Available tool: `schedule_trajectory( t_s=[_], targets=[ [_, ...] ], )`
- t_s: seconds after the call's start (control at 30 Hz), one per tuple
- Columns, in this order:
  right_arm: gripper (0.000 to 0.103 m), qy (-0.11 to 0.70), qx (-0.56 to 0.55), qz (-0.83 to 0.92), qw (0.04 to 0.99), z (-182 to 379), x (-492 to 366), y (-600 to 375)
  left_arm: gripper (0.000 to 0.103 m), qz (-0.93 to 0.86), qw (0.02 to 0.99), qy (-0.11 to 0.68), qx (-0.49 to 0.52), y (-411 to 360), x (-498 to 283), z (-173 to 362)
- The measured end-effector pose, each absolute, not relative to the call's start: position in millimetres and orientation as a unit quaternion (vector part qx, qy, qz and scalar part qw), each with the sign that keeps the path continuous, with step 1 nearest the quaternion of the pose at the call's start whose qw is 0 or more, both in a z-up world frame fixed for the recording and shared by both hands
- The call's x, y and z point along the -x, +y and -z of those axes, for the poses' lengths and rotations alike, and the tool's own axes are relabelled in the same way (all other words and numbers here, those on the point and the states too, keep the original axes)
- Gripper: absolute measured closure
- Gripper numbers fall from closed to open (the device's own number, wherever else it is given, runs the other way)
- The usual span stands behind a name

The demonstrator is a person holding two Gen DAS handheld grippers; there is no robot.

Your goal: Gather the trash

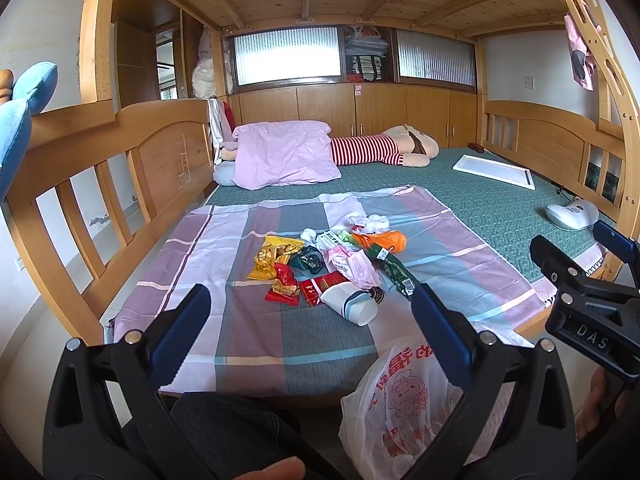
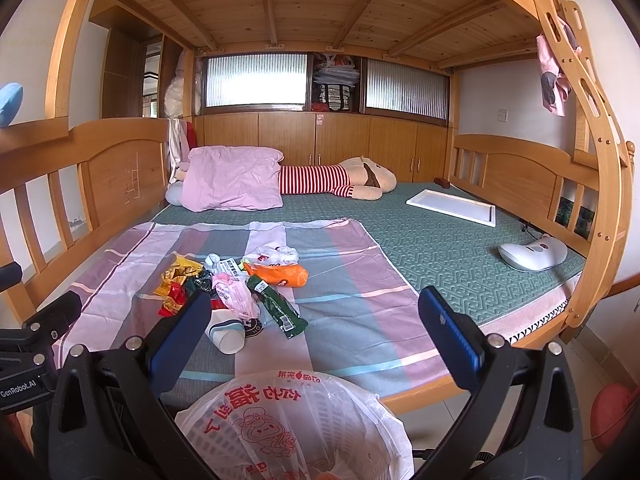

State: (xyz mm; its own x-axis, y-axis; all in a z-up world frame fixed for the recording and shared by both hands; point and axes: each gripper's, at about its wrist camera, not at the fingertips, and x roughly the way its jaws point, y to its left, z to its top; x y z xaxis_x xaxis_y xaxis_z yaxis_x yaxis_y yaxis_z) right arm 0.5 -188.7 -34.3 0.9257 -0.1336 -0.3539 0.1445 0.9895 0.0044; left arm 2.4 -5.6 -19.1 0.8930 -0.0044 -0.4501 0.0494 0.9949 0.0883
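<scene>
A pile of trash lies on the checked sheet [image 1: 240, 332]: a yellow wrapper [image 1: 272, 258], red wrappers [image 1: 285, 289], a white paper cup [image 1: 352, 305], a pink bag [image 1: 354, 266], a green wrapper [image 1: 394, 272] and an orange bag [image 1: 384, 240]. The cup [image 2: 226, 334], green wrapper [image 2: 280, 310] and orange bag [image 2: 280, 276] also show in the right wrist view. A bin lined with a white printed bag [image 2: 296, 428] stands at the bed's near edge, also in the left wrist view [image 1: 400, 404]. My left gripper [image 1: 308, 336] and right gripper [image 2: 316, 336] are open, empty, short of the pile.
A pink pillow [image 1: 284, 154] and a striped plush toy [image 1: 384, 150] lie at the far end of the bed. A white tray [image 1: 496, 171] and a white device [image 1: 572, 214] lie on the green mat. Wooden rails [image 1: 96, 184] flank the bed.
</scene>
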Motion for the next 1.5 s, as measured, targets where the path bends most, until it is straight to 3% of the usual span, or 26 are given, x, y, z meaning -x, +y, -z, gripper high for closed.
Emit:
schedule_trajectory(
  t_s=[1.5],
  targets=[
    [0.002, 0.202, -0.015, 0.067, 0.977, 38, -7, -185, 0.003, 0.009, 0.968, 0.248, -0.047, -5, -8, 31]
  ],
)
